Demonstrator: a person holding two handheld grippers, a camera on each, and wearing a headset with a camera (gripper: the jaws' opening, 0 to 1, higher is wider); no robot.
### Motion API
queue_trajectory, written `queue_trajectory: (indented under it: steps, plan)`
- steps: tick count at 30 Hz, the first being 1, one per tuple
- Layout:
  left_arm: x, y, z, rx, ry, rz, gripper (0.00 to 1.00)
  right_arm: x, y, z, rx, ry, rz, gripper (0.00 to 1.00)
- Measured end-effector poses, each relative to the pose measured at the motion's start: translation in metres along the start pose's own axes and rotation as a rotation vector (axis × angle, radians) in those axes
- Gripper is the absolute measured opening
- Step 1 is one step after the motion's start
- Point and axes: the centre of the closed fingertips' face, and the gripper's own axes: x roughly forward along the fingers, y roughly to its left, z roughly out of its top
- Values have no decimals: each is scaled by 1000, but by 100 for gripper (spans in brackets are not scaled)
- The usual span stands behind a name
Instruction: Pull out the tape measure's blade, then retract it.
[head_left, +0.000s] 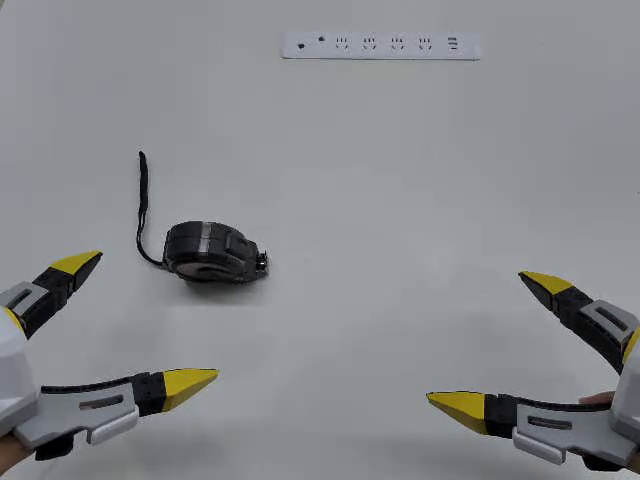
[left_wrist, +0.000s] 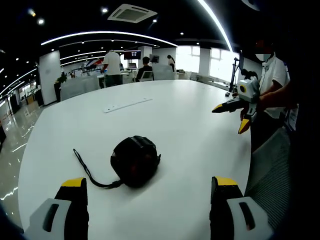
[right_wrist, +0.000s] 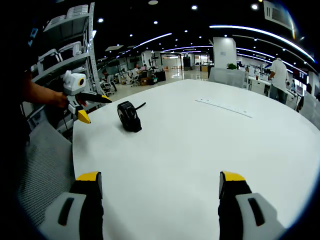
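Note:
A black tape measure (head_left: 214, 252) lies on the white table (head_left: 400, 200), its black wrist strap (head_left: 143, 205) trailing up and to the left; its blade is wound in. The tape measure (left_wrist: 135, 161) sits just ahead of my left gripper (left_wrist: 150, 187), whose yellow-tipped jaws stand wide apart with nothing between them. My left gripper (head_left: 145, 320) is at the lower left of the head view, below the tape measure. My right gripper (head_left: 490, 340) is open at the lower right, well away from the tape measure (right_wrist: 129, 116). My right gripper (right_wrist: 160, 182) holds nothing.
A white power strip (head_left: 381, 45) lies flat at the far side of the table. Several people stand around desks in the office beyond the table, in both gripper views. A grey mesh floor runs beside the table edge.

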Motion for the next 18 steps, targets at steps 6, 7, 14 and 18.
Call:
queue_trajectory:
  steps: [6,7,14,18]
  plan:
    - [0,0,0,2,1,1,100,2,0,0,-8,6,7,99]
    - [0,0,0,2,2,1,100,3,0,1,-9,7,8,99]
    - [1,0,1,7,3,-2,100,3,0,-1,-7,10,9,99]
    - [0,0,1,10,0,-2,100,2,0,-2,-4,12,8,99]
